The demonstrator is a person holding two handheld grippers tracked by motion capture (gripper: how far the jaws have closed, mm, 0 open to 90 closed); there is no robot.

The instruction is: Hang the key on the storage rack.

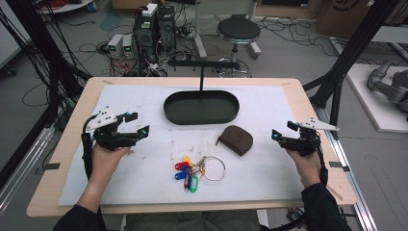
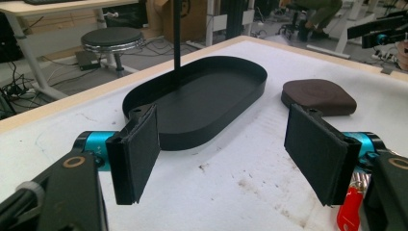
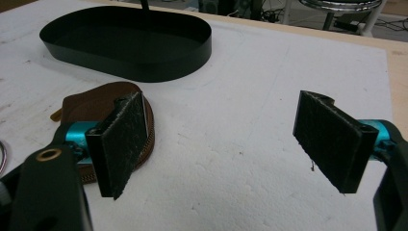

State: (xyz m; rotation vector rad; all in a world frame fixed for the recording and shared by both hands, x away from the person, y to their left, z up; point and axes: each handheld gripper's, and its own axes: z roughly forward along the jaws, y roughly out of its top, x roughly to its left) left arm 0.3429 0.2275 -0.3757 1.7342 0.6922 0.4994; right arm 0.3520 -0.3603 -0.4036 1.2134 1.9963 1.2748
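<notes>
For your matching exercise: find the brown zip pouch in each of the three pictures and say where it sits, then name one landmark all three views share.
High view: the brown pouch lies right of centre on the white mat, just below the tray's right end.
Left gripper view: the pouch sits upper right, above the right-hand jaw.
Right gripper view: the pouch sits at the left, partly behind the left-hand jaw.
Shared landmark: the black oval tray.

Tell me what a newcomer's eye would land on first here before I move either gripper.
Probably the bunch of keys with bright coloured tags on a metal ring, lying at the near middle of the white mat. Just behind it sits the brown pouch, and farther back the black oval tray with its upright stand. The left gripper and right gripper flank them, both open.
</notes>
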